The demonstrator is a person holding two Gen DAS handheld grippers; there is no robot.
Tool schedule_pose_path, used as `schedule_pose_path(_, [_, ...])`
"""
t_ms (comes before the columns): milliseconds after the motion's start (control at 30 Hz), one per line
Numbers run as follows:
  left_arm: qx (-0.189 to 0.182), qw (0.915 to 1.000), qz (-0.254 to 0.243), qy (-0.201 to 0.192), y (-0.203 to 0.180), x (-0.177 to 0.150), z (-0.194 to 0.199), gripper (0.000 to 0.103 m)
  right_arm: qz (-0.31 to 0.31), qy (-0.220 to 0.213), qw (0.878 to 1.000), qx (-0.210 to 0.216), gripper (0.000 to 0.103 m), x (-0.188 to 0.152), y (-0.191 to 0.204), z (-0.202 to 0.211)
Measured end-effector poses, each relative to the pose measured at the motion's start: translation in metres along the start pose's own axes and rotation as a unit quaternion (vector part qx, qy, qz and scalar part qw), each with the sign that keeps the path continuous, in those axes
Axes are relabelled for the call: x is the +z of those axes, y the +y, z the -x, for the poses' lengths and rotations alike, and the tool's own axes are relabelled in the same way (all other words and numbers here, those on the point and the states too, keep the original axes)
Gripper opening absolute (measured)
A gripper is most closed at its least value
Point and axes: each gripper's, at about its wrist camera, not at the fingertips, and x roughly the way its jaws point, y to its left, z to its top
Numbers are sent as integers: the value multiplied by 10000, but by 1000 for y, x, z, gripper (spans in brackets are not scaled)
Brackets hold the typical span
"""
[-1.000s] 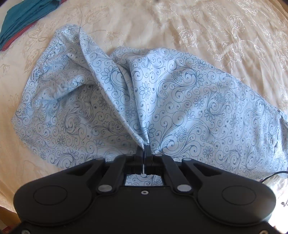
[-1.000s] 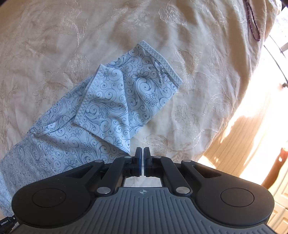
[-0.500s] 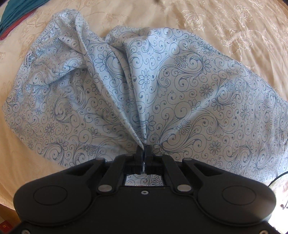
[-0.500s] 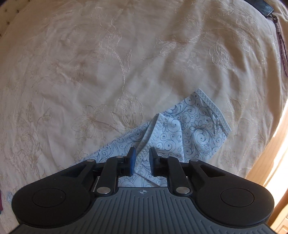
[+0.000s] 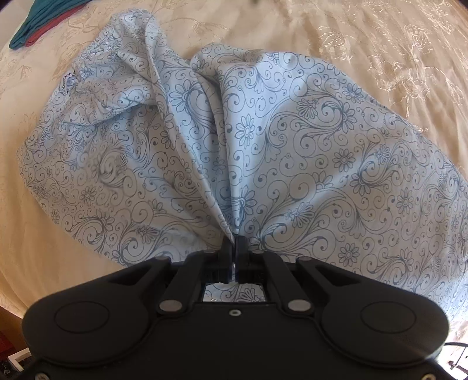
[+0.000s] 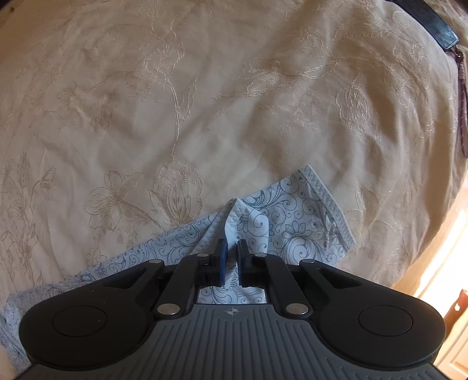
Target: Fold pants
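Light blue pants (image 5: 292,152) with a dark swirl and flower print lie bunched on a cream embroidered bedspread (image 5: 395,43). My left gripper (image 5: 233,242) is shut on a pinched fold of the pants, and the cloth fans out from the jaws. In the right wrist view a leg end of the pants (image 6: 295,222) with its stitched hem lies on the bedspread (image 6: 204,102). My right gripper (image 6: 231,247) sits over a raised fold of that leg, jaws slightly apart with the fold between them.
Folded teal and red clothes (image 5: 38,20) lie at the far left of the bed. A dark strap-like object (image 6: 433,20) and a tassel lie at the far right. The bed's edge drops off at the right (image 6: 438,228).
My left gripper has kept its pinch and moved closer over the pants. My right gripper opened, moved down onto the leg end, and its jaws have narrowed around a fold.
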Motion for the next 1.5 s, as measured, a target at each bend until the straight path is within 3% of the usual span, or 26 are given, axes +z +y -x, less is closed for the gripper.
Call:
schedule_pose_path(67, [32, 10000, 66, -3, -1, 0, -1, 3, -18, 44, 10000, 66, 10, 2, -6, 8])
schedule_pose_path(167, [71, 9999, 145, -11, 0, 0, 0, 3, -103, 21, 9998, 171, 22, 5, -12, 13])
schedule_pose_path(500, [259, 9995, 153, -76, -6, -1, 0, 3, 1, 347, 9993, -128, 26, 22, 9, -23])
schedule_pose_path(600, [271, 9994, 171, -90, -7, -1, 1, 3, 422, 240, 9986, -199, 2, 21, 15, -17])
schedule_pose_path(767, [200, 9992, 313, -145, -3, -4, 3, 4, 967, -207, 9888, 1116, 2, 18, 7, 56])
schedule_pose_path(833, [179, 9990, 377, -167, 0, -6, 4, 4, 1273, -497, 9810, 1374, 2, 16, -4, 83])
schedule_pose_path(900, [200, 9988, 399, -187, 1, -9, 3, 4, 1517, -634, 9801, 1115, 2, 18, -14, 85])
schedule_pose_path(1000, [289, 9987, 362, -220, -2, -9, 1, 4, 1902, -714, 9775, 573, 2, 20, -30, 46])
schedule_pose_path(1067, [382, 9986, 293, -208, -6, -9, 0, 4, 2020, -527, 9778, 177, 2, 23, -46, 19])
schedule_pose_path(1233, [463, 9984, 272, -176, -9, -5, 0, 4, 1702, 22, 9852, 207, 5, 16, -71, 8])
schedule_pose_path(1333, [469, 9982, 329, -149, -9, -1, -1, 4, 1638, -53, 9862, 238, 15, 14, -75, 22])
schedule_pose_path(1500, [533, 9978, 375, -131, -10, 0, -2, 4, 1606, -279, 9864, 217, 16, 25, -71, 31])
